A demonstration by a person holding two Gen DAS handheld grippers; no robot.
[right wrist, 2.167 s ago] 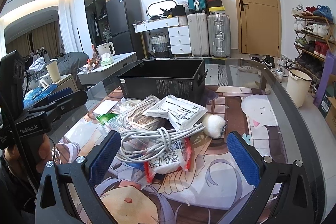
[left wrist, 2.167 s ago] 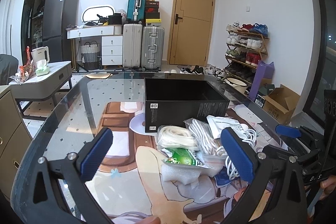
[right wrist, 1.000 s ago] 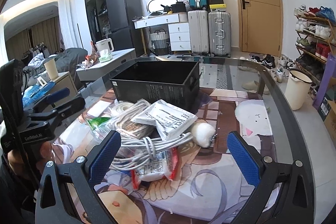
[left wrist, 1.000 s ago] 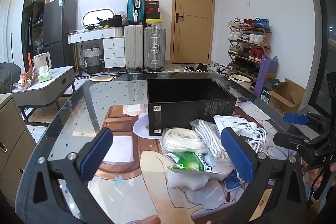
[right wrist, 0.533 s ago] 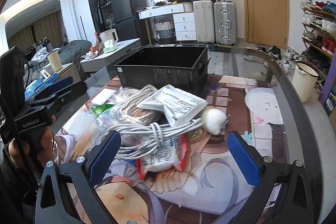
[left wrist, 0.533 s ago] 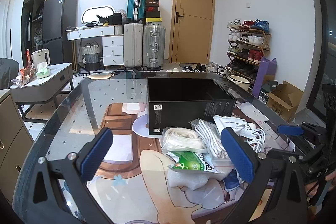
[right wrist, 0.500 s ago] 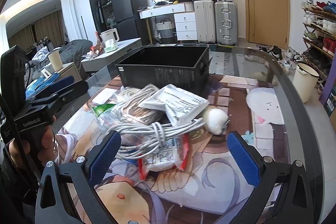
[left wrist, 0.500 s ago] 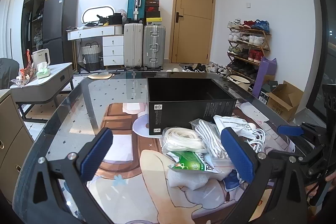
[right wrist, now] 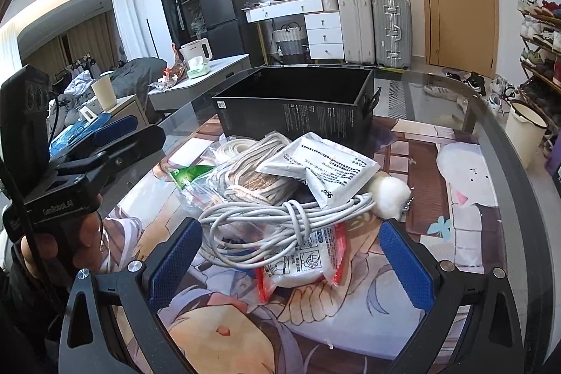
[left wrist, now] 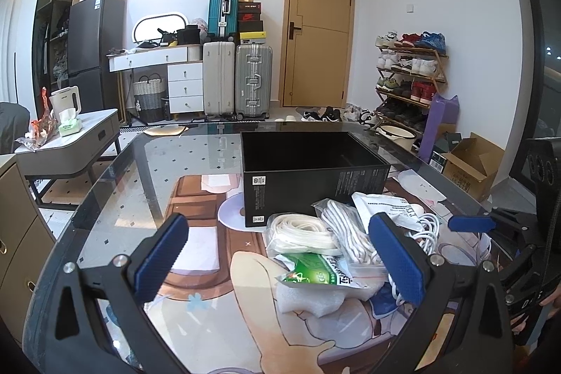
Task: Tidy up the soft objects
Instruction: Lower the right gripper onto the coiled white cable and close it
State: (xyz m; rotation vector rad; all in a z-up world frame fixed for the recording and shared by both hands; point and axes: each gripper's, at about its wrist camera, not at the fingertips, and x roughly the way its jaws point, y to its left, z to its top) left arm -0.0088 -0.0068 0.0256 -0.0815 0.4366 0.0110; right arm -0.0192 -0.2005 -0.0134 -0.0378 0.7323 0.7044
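A pile of soft things lies on the printed mat in front of an empty black box (left wrist: 308,177) (right wrist: 298,104). It holds a bagged white rope (left wrist: 298,232), a green packet (left wrist: 315,274) (right wrist: 187,173), a white pouch (right wrist: 324,165) (left wrist: 389,209), a coiled white cable (right wrist: 280,219), a red-edged packet (right wrist: 305,265) and a white fluffy ball (right wrist: 389,193). My left gripper (left wrist: 280,256) hovers open, low over the near left of the pile. My right gripper (right wrist: 291,260) is open just before the cable and the red-edged packet. Neither holds anything.
The glass table (left wrist: 140,170) has a curved dark rim (right wrist: 519,163). A hand (right wrist: 42,244) holds the left gripper at the left edge of the right wrist view. Suitcases (left wrist: 252,79), a shoe rack (left wrist: 410,76) and a side table (left wrist: 70,142) stand beyond.
My right gripper has crept closer to the pile, so the cable and red-edged packet sit nearer its fingers. The left gripper has barely shifted. Both stayed open.
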